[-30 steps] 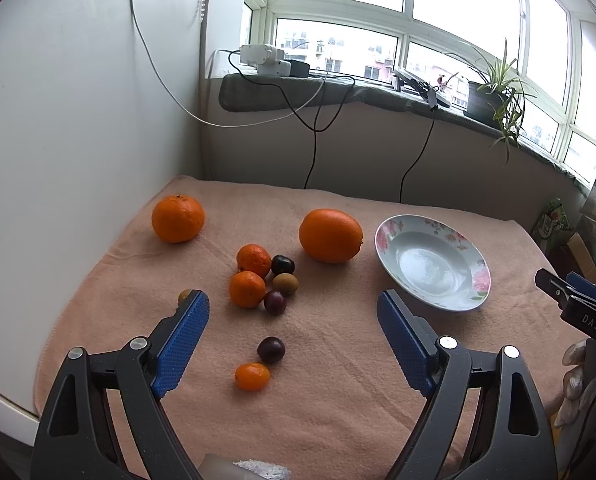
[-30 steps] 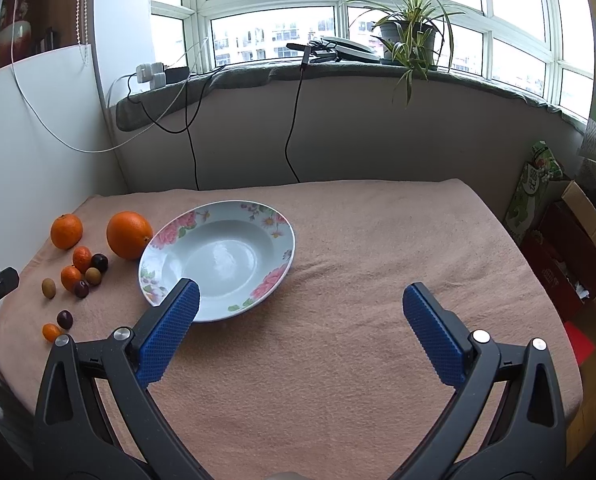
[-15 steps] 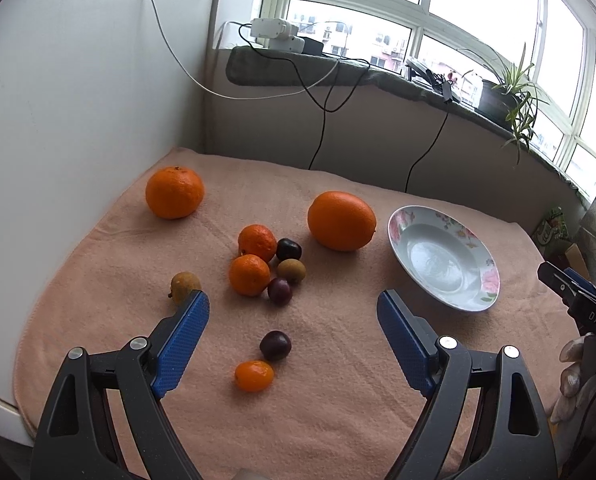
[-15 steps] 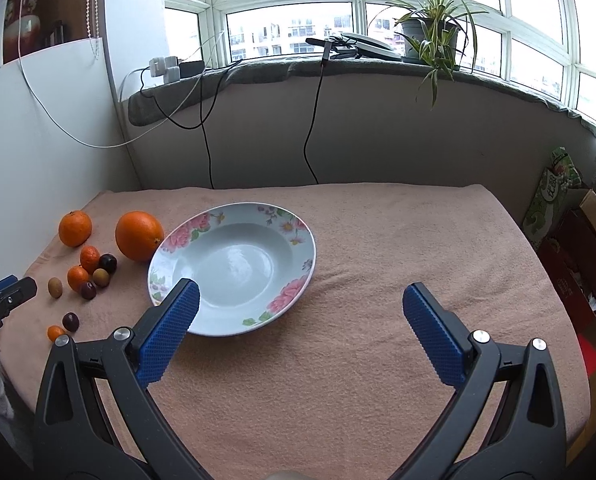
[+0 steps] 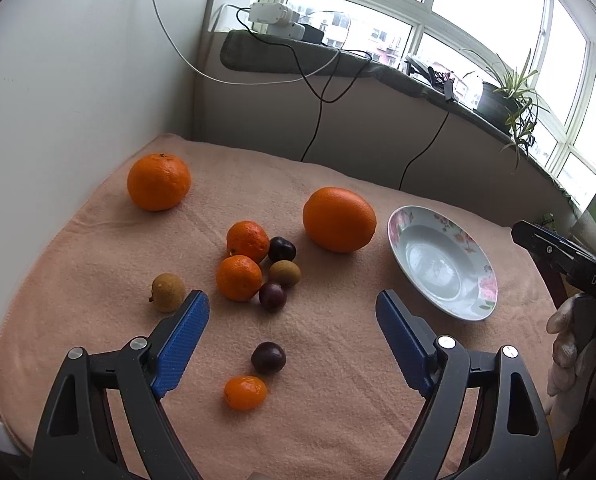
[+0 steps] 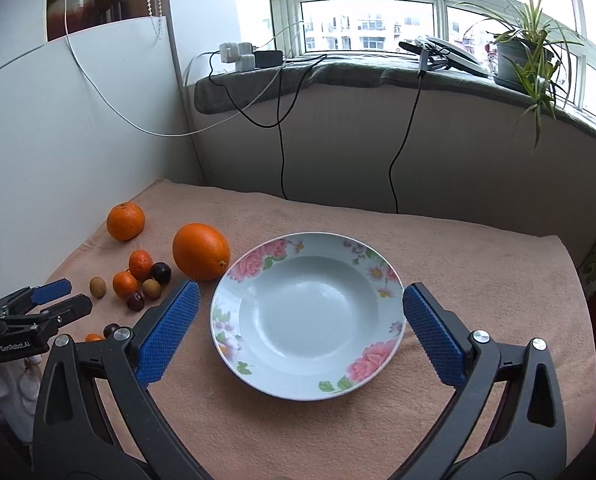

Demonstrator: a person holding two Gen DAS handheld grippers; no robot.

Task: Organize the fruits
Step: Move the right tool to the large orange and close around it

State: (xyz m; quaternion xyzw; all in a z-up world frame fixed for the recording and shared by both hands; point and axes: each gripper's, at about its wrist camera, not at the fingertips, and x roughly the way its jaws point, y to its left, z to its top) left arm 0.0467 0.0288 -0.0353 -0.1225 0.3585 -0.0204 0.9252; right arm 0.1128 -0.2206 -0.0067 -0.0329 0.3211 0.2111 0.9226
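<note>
Small fruits (image 5: 258, 268) bunched near the left edge of the table (image 5: 337, 360), on a pink cloth. Big orange (image 5: 339, 219) just beside the plate (image 6: 258, 364), not touching. Another orange (image 5: 158, 181) by the far left corner. Left gripper (image 5: 292, 330) wide open, holding nothing, above a dark plum (image 5: 268, 357). Right gripper (image 6: 296, 326) open too, over the plate.

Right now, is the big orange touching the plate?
Apart. In the left wrist view, a strip of pink cloth shows between the big orange and the plate rim.
</note>
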